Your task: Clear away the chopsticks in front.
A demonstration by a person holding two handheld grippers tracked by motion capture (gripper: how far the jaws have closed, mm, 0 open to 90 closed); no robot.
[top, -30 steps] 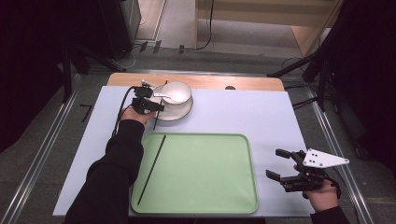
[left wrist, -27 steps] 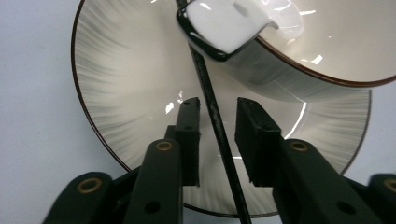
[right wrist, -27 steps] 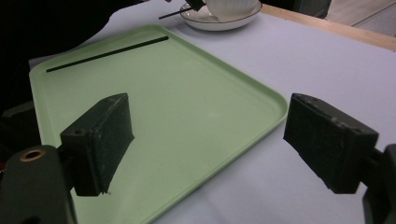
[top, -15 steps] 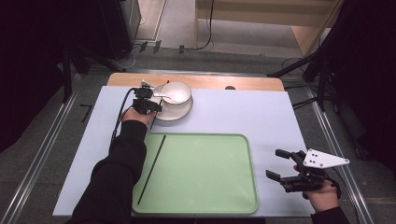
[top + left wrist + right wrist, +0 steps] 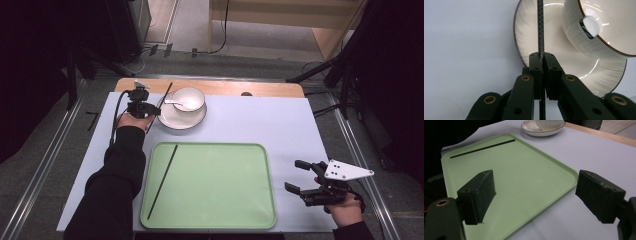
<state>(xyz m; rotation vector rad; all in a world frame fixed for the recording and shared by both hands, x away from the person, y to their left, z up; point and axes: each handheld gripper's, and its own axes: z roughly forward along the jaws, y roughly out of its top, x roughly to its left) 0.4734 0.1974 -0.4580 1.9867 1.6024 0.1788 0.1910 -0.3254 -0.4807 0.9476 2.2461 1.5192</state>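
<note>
- The green tray (image 5: 210, 220) fills the near middle of the table (image 5: 260, 120); one black chopstick (image 5: 163, 181) lies along its left side, and the rest of the tray floor is bare.
- The far right half of the table is open surface, with room to pass between the tray's far rim and the wooden edge (image 5: 250, 88).
- At the far left, the saucer (image 5: 192, 119) with bowl (image 5: 189, 98) and spoon (image 5: 176, 103) blocks the way (the bowl sits off-centre on the saucer).
- The left gripper (image 5: 150, 111) sits just beside the saucer, jaws closed on a second chopstick (image 5: 540, 30) that crosses the saucer's rim.
- The left forearm (image 5: 120, 160) covers the strip left of the tray.
- The right gripper (image 5: 297, 176), jaws spread, sits right of the tray.
</note>
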